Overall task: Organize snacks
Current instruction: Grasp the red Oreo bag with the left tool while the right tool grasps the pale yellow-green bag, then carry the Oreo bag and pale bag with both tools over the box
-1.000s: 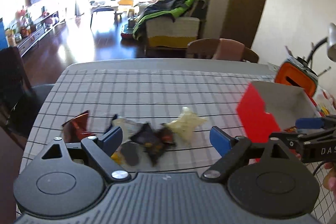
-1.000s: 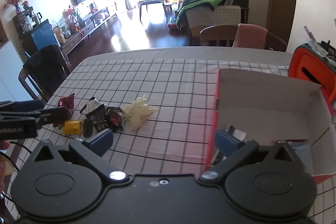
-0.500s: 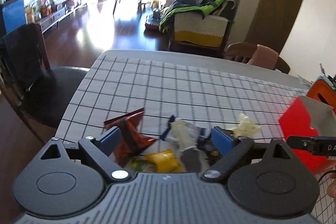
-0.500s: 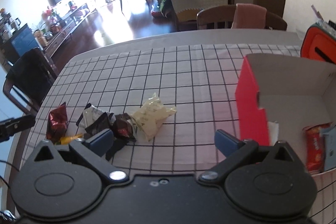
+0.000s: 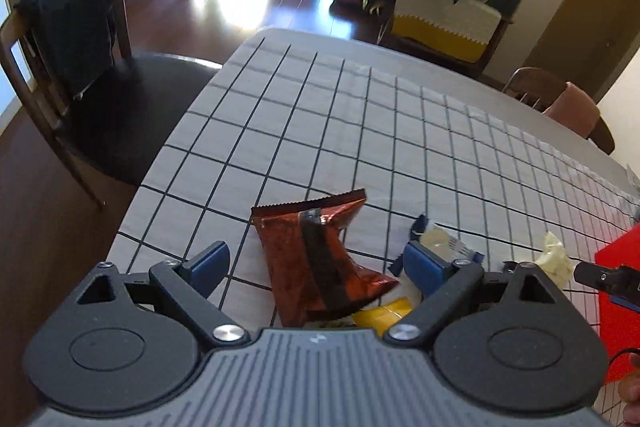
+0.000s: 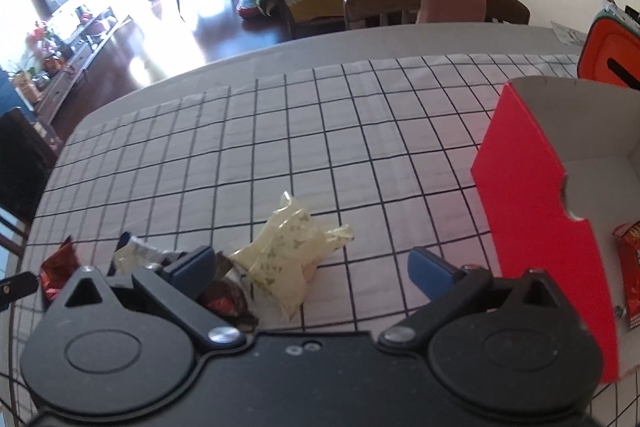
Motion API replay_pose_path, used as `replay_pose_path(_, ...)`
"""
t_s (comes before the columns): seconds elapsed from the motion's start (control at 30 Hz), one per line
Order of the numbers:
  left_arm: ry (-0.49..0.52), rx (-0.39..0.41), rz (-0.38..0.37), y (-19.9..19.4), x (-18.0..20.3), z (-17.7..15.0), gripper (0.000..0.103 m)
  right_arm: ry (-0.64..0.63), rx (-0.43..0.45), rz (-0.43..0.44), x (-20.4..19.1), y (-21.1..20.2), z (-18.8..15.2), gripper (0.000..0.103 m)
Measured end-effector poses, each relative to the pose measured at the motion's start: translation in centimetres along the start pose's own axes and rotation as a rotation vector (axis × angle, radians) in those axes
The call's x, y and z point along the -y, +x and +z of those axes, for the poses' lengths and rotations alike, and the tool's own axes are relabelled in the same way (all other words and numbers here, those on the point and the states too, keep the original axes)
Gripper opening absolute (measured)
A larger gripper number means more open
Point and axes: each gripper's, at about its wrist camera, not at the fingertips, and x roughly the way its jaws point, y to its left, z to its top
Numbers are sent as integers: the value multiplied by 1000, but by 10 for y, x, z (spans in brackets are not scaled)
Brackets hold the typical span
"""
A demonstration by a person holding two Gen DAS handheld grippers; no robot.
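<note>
Hovering our left tongs (image 5: 316, 267), spread wide and empty, over the red-brown packet (image 5: 320, 267) on the tabletop (image 5: 360, 115), we risk pinching the yellow packet (image 5: 384, 313) beneath. Our right tongs (image 6: 312, 269), also spread, could snag the neighbouring dark wrapper (image 6: 224, 301) beside the pale bag (image 6: 288, 255).

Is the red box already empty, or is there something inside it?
Not empty. In the right wrist view the red box stands open at the top, and a red snack packet lies on its white floor.
</note>
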Motion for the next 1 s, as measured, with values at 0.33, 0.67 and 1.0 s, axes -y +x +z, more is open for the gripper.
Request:
replay_pose_path(0.33,-180,-114,13,38,-18,11,94,127,-52,-82,-5,40,18,95)
replay_pose_path(0.67,-202,-155,6,55,-21,9,71,145,-113,-79,-14,63,12,74)
replay_pose_path(1.0,-173,-134,-32,46,-18,8,43,140,-92,-25,-9,53,13,39)
